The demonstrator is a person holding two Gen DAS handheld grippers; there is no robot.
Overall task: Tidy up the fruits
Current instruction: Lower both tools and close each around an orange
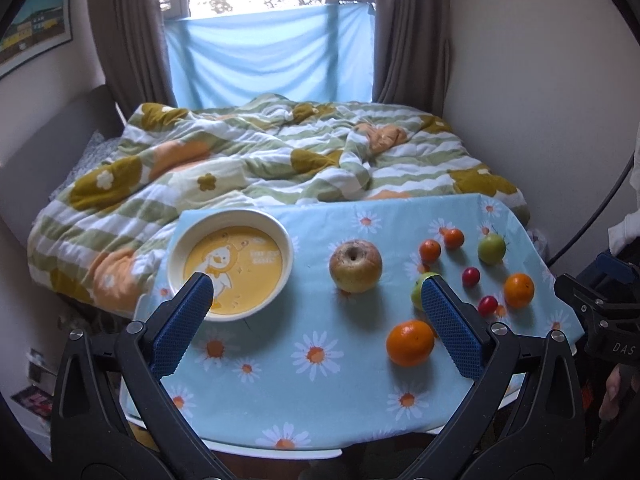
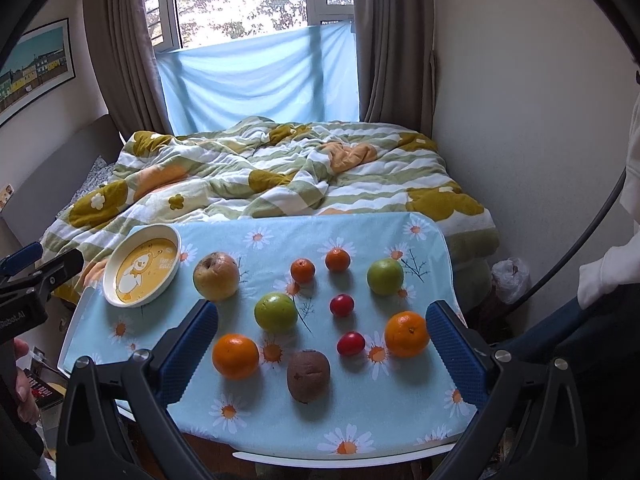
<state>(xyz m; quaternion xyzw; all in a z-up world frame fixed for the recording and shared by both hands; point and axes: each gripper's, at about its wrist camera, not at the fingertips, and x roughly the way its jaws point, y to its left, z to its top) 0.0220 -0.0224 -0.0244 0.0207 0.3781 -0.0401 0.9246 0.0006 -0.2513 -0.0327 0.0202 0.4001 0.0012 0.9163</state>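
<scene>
**A:** ok so where are we at with the fruit? From the right wrist view it's all loose on the surface (image 2: 256,420), spread through the middle and lower right of the frame: the big yellowish apple (image 2: 216,276) at centre left, two green apples (image 2: 276,313), four oranges, the nearest one (image 2: 235,356) at lower centre, two small red fruits (image 2: 342,305) and a brown kiwi (image 2: 308,376) closest to us.

**B:** yep, and the bowl (image 2: 120,300) sits at the left edge of the cloth with nothing in it. We're guessing that's where everything goes, since it's the only container out, but it's just a guess.

**A:** claws?

**B:** our right claw (image 2: 322,344) has its jaws spread wide and holds nothing, hanging above the near edge with the kiwi and oranges framed between the pads. Left claw (image 1: 316,320) is the same: jaws apart, empty, looking at the bowl (image 1: 176,248) on its left and the big apple (image 1: 355,266) at centre.

**A:** makes sense that both are wide, most of these are round and chunky. So nothing's been sorted yet.

**B:** right. The little red ones might roll if we nudge them. Behind the surface it's just the bed (image 2: 280,168) and the window (image 2: 240,0).
</scene>
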